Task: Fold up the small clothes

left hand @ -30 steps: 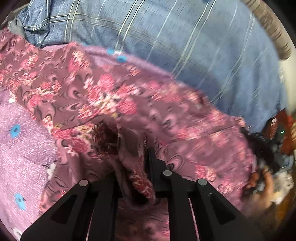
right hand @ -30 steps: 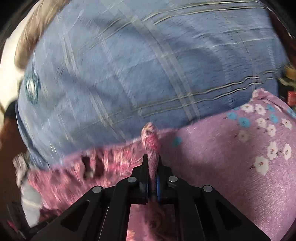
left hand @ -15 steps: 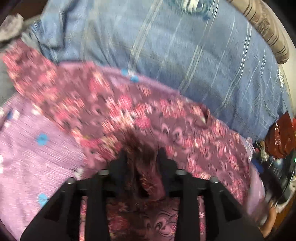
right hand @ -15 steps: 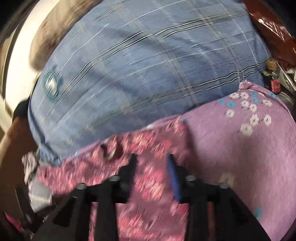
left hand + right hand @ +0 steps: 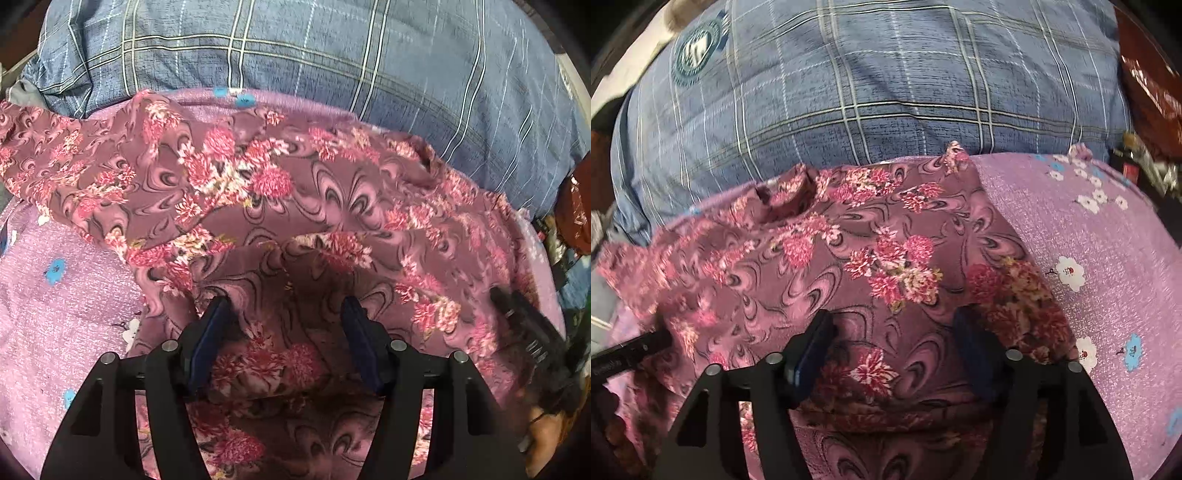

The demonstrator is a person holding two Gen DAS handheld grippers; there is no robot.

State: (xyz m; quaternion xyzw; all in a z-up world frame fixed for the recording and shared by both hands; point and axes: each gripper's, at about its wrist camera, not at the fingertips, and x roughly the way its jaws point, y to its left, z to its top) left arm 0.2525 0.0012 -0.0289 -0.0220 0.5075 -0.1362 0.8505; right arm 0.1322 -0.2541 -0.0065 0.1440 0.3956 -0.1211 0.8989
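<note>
- Left gripper (image 5: 286,310): jaws spread wide, gripping nothing, over the floral garment (image 5: 295,192).
- Right gripper (image 5: 895,325): likewise wide apart, empty.
- Garment lies on a pink sheet (image 5: 1108,258), with a blue plaid cover (image 5: 868,92) at the far side.

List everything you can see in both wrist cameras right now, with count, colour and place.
floral garment: one, maroon with pink flowers, spread on the bedspread in front of both tongs.
bedspread: one, lilac with white and blue flowers, under the garment.
plaid pillow: one, blue with pale lines, behind the garment.
round emblem: one, teal and white, on the pillow's left end.
left tongs: one, black with blue pads, open above the garment.
right tongs: one, black with blue pads, open above the garment.
</note>
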